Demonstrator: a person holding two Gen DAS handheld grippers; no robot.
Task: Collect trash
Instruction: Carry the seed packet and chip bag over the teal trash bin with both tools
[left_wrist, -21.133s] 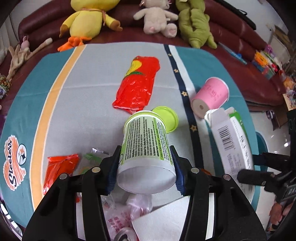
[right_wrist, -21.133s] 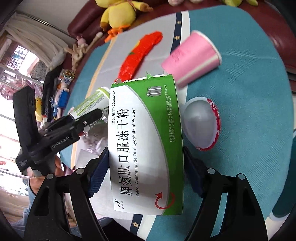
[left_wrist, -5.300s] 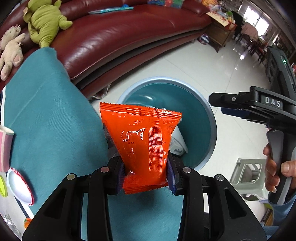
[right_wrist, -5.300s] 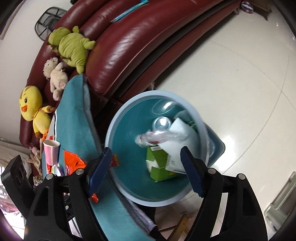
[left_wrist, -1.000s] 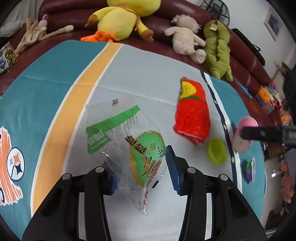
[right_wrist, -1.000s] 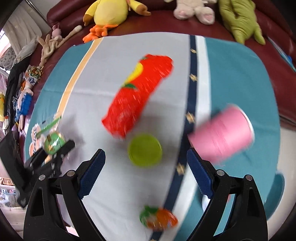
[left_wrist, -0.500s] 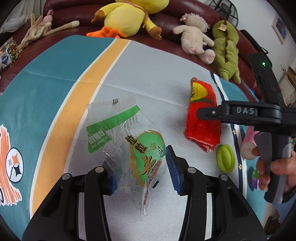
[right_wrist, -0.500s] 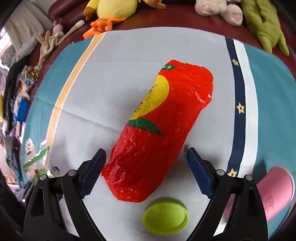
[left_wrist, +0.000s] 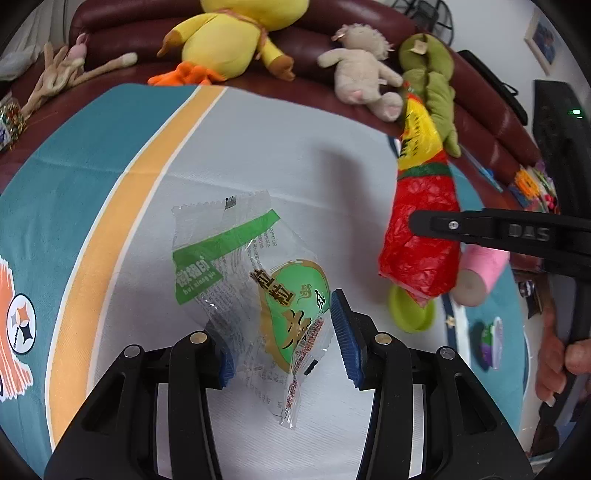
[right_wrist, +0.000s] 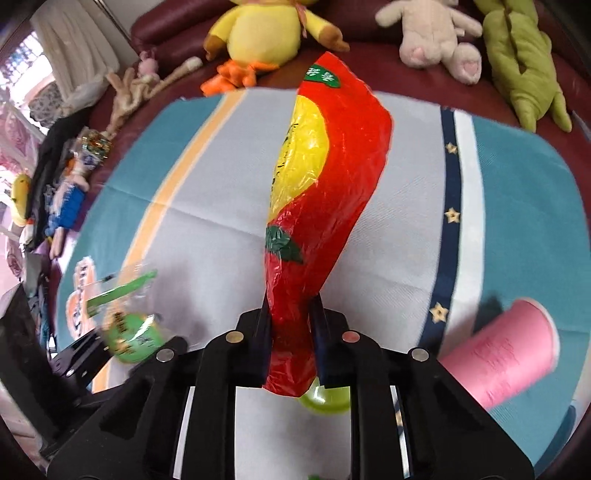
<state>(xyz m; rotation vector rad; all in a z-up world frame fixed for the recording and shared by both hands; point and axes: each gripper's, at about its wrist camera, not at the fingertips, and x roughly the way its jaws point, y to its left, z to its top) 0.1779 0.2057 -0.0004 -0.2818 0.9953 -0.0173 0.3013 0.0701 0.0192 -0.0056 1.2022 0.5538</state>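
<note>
1. The red snack bag (right_wrist: 325, 177) is clamped at its lower end by the right tool (right_wrist: 290, 332) and held up above the worktop (right_wrist: 221, 206).
2. The clear green-printed wrapper (left_wrist: 258, 288) is pinched by the left tool (left_wrist: 284, 339).
3. The green lid (left_wrist: 410, 314) and pink cup (right_wrist: 506, 362) are seen lying on the worktop.

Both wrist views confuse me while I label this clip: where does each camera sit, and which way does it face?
Left wrist: sits behind the left claw, looking down across the striped tablecloth toward the sofa; its blue pads straddle a clear green-printed wrapper. The person's right hand shows.
Right wrist: sits behind the right claw, facing the same sofa, shut on the red bag.
Shared: both wrappers, pink cup, green lid, plush toys.
</note>
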